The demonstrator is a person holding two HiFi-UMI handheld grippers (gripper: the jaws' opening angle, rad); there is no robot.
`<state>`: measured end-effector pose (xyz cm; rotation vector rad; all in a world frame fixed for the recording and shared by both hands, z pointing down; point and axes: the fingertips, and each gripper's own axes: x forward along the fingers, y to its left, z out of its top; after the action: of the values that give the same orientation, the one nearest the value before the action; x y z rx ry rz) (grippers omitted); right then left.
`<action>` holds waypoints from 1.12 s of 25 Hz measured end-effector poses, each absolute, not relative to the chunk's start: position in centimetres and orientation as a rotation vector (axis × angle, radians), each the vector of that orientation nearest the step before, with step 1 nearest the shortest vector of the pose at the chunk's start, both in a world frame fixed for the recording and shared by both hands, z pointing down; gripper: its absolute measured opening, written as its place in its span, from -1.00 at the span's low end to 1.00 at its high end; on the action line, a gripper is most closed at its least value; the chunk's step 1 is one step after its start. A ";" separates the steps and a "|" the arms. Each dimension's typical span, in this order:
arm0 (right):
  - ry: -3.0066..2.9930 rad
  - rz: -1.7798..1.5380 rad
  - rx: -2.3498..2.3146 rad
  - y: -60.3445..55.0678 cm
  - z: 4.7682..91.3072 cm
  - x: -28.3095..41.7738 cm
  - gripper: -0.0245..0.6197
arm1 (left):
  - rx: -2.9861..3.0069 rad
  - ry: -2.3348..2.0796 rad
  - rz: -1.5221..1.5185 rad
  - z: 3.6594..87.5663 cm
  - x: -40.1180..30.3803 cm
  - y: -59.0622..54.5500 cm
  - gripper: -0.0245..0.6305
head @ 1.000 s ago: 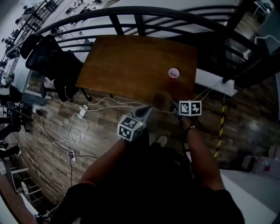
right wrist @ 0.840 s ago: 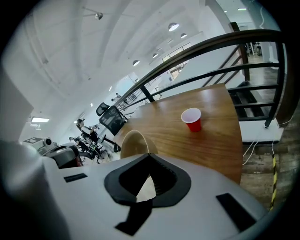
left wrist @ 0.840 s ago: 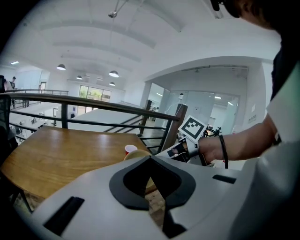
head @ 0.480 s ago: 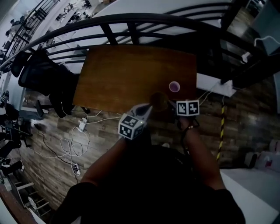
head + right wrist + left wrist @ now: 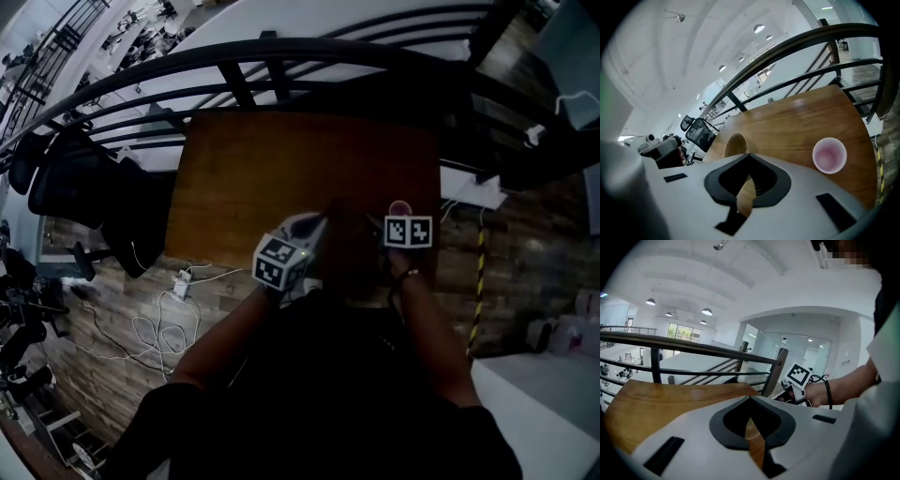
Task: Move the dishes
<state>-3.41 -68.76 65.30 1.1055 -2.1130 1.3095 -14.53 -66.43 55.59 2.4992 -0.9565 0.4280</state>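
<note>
A tan wooden bowl (image 5: pixel 735 143) stands up past my right gripper (image 5: pixel 746 187), which is shut on its near rim. In the head view the bowl (image 5: pixel 343 225) is a dim shape between the two grippers, over the near edge of the brown wooden table (image 5: pixel 262 178). A pink cup (image 5: pixel 829 155) stands upright on the table to the right of the bowl, just beyond the right gripper (image 5: pixel 375 225). My left gripper (image 5: pixel 752 427) is shut with only a thin slit that shows wood. It sits left of the bowl (image 5: pixel 323 220), apart from it.
A black metal railing (image 5: pixel 281 66) curves along the table's far side. A black office chair (image 5: pixel 75 187) stands left of the table. Cables and a power strip (image 5: pixel 178 281) lie on the plank floor below the table's left corner.
Both grippers and the bowl have moved forward from over the floor to over the table's near edge, closer to the pink cup.
</note>
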 end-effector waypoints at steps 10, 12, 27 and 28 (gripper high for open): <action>-2.002 1.424 1.137 -70.2 70.0 -3.7 -0.88 | 2.485 -0.876 0.480 58.1 -15.8 -69.0 -0.94; -1.987 1.438 1.128 -70.8 71.0 -3.8 -0.88 | 2.479 -0.870 0.500 58.8 -15.8 -69.5 -0.94; -1.917 1.519 1.092 -71.9 76.6 -2.7 -0.88 | 2.367 -0.861 0.594 63.1 -15.3 -69.5 -0.94; -1.911 1.517 1.098 -72.0 76.8 -2.6 -0.88 | 2.364 -0.862 0.597 63.2 -15.3 -69.7 -0.94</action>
<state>-2.61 -71.97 76.81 1.0984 -1.9115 1.5174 -15.31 -69.67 63.23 2.3637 -0.8623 0.5973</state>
